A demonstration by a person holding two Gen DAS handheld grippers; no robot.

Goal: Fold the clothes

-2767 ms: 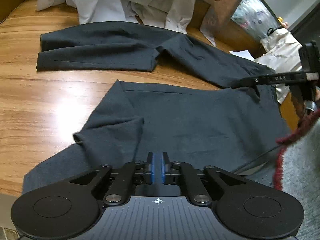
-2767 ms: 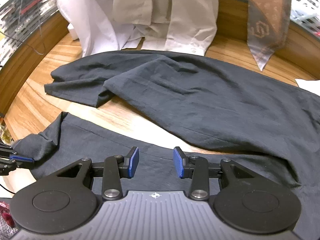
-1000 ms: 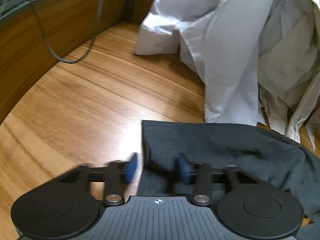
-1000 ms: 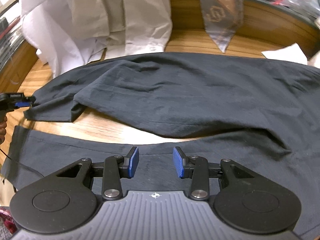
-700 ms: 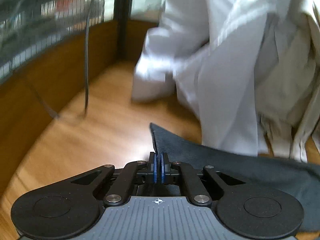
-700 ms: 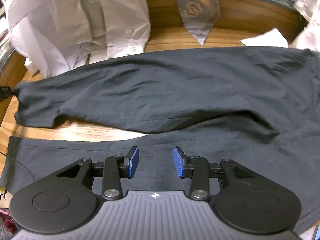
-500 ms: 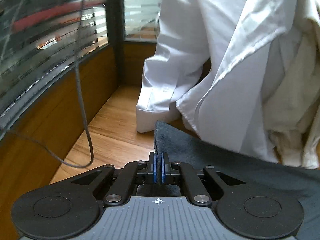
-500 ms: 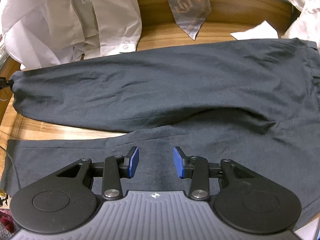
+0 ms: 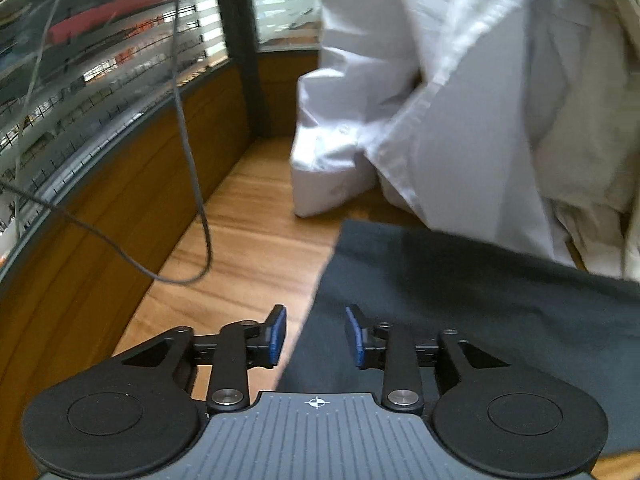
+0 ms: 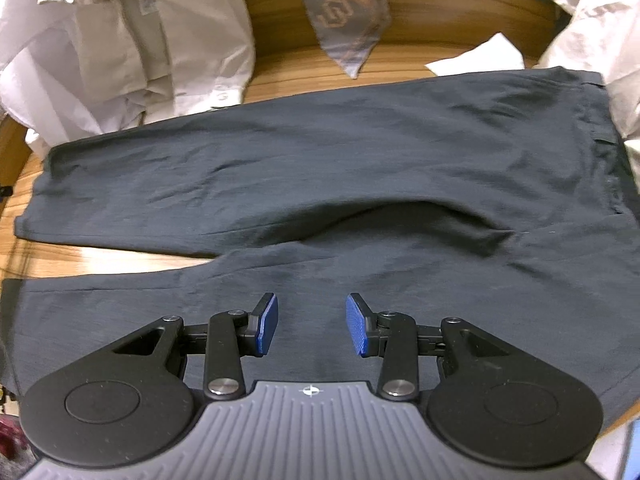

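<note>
Since half a second ago, the left gripper (image 9: 315, 335) has let go of the hem of the dark trousers (image 10: 360, 184); its jaws have just been opening and now stand partly apart over the hem corner, the blue pads (image 9: 277, 334) clear of the cloth. The far trouser leg, bunched before, now lies straight. The wooden table (image 9: 248, 240) fills both views, with the trousers spread flat across it, legs running to the left in the right wrist view and the waistband at the right, partly cut off by the frame edge. A pile of white and cream shirts (image 10: 132, 48) lies behind them, touching the far leg's hem; a neck label on one is too blurred to read. A brown patterned scarf (image 10: 344, 12) hangs at the back, bearing an angular S-like emblem. A white paper (image 10: 480, 58) lies just beyond the waistband. The right gripper (image 10: 311, 325) hovers over the near leg, its fingers partly apart and holding nothing. A thin grey cable (image 9: 192, 160) loops at the left wall.
</note>
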